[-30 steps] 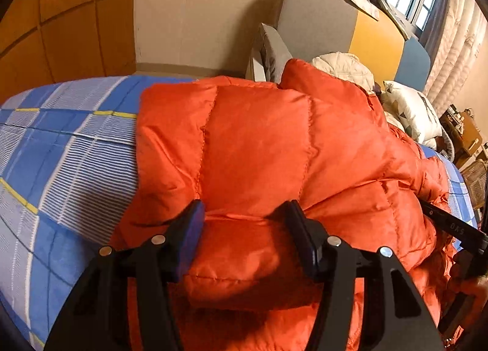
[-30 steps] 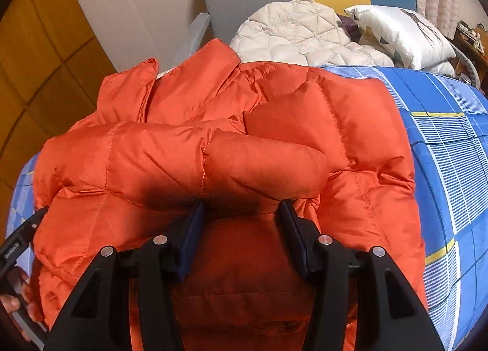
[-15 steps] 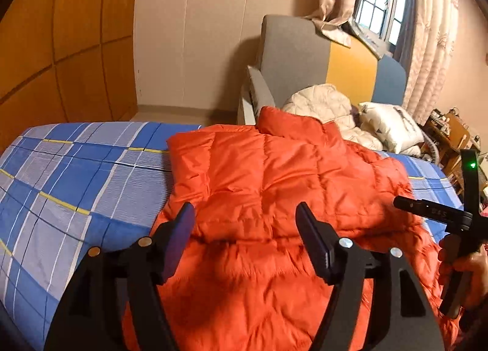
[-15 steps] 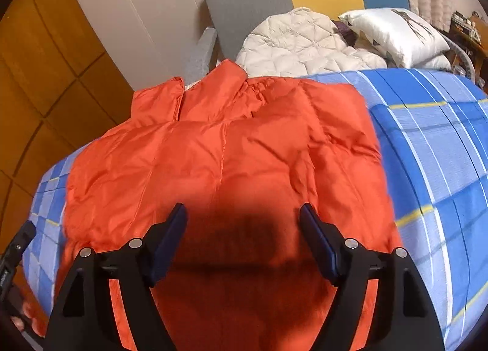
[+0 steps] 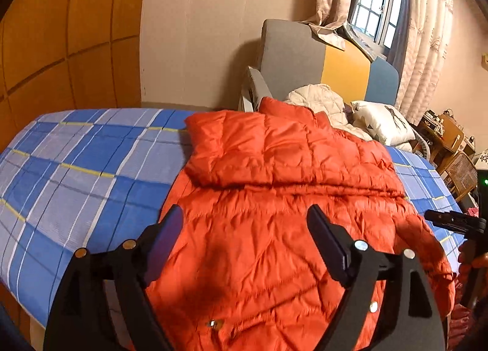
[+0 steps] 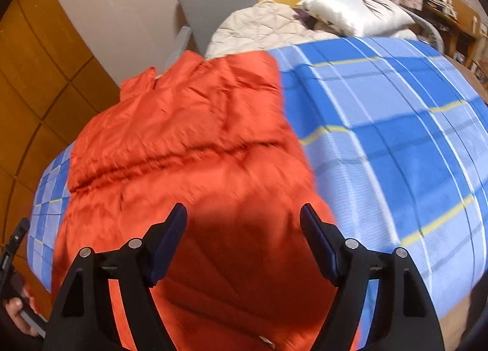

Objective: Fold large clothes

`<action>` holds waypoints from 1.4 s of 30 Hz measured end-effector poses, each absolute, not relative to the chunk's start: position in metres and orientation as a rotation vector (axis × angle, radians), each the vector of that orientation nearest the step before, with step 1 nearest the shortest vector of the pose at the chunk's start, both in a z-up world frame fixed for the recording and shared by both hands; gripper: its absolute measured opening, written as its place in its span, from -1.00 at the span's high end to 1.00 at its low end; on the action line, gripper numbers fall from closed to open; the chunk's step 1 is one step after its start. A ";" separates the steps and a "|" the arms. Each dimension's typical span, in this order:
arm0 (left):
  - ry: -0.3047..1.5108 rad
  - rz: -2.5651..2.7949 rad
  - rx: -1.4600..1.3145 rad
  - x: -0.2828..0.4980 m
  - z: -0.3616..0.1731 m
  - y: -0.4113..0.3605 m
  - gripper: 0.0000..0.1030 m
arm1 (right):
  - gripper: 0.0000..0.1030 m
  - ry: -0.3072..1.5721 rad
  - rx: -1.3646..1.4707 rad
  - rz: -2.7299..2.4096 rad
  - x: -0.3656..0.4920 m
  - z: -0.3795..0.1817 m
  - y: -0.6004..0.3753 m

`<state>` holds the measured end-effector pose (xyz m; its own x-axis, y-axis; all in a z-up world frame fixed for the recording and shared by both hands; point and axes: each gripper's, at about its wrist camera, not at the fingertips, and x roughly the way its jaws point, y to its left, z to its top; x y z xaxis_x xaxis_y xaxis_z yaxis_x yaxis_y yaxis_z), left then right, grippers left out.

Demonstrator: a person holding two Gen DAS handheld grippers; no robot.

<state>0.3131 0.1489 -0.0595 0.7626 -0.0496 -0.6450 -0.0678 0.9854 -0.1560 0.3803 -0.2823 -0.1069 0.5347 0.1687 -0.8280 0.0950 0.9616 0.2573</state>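
The orange puffy jacket (image 5: 274,198) lies flat on the bed (image 5: 85,168), which has a blue checked sheet. One part of the jacket is folded over on top, up near the collar end, and it makes a thick flap (image 5: 253,153) with a dark crease under it. The same crease shows as a long wavy line across the jacket (image 6: 183,143) in the right camera's view, which is a bit blurry.

A second ago both grippers were pinching that puffy fold and holding it up. Half a second ago they had already let go. Now the left gripper (image 5: 247,229) is spread wide with nothing in it, up in the air above the lower part of the jacket. The right gripper (image 6: 244,223) is wide apart too, holding nothing, above the jacket's near edge. Both have pulled back toward the near side of the bed, so more of the room and sheet can be seen than before.

The jacket has gone from bunched and lifted to smooth and lying down.

Past the bed there is a grey, yellow and blue headboard (image 5: 329,67), a cream quilted coat (image 5: 317,98) and a white pillow (image 5: 381,122). A window (image 5: 375,0) with curtains is high on the right.
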 end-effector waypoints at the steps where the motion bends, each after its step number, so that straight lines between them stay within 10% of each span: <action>1: 0.706 0.011 -0.174 0.309 -0.061 0.150 -0.63 | -0.59 1.013 0.291 0.034 0.372 -0.109 -0.289; 12: 0.788 0.008 -0.277 0.254 -0.094 0.211 -0.60 | -0.59 1.054 0.362 -0.026 0.314 -0.129 -0.343; 25: 0.925 -0.067 -0.530 0.208 -0.158 0.256 -0.05 | -0.59 1.114 0.490 0.179 0.264 -0.158 -0.340; 35: 0.948 -0.144 -0.534 0.209 -0.168 0.235 0.78 | 0.30 1.123 0.424 0.247 0.260 -0.158 -0.319; 42: 0.923 -0.171 -0.500 0.198 -0.154 0.235 0.88 | 0.68 1.097 0.378 0.273 0.256 -0.139 -0.317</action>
